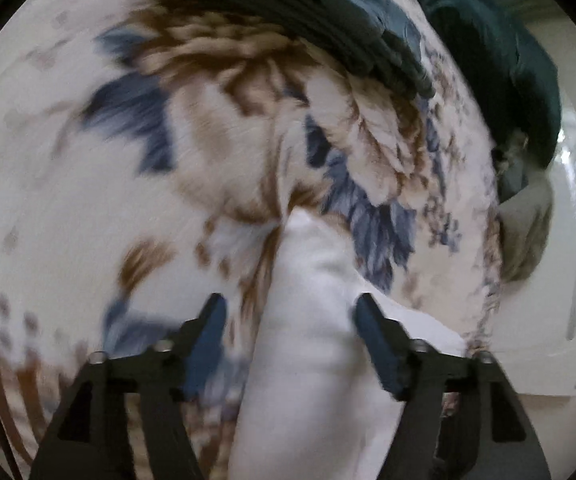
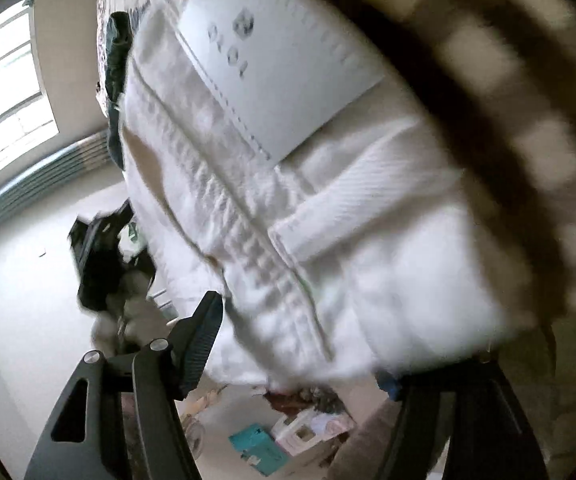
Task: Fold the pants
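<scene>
The pants are white. In the left wrist view a fold of them (image 1: 312, 320) runs up between the fingers of my left gripper (image 1: 290, 330); the jaws stand wide apart and the cloth passes between them. In the right wrist view the waistband with its grey label (image 2: 271, 64) and a belt loop hangs close before the lens, lifted off the bed. My right gripper (image 2: 304, 344) has its left finger (image 2: 197, 344) showing clear of the cloth; the right finger is hidden behind the pants.
A bedspread (image 1: 87, 184) with blue and brown flowers lies under the left gripper, with dark green clothes (image 1: 368, 28) piled at its far side. The right wrist view shows a window (image 2: 3, 92), a pale floor, a black object (image 2: 99, 264) and a teal box (image 2: 259, 448). A brown patterned strip (image 2: 528, 128) arcs along the right.
</scene>
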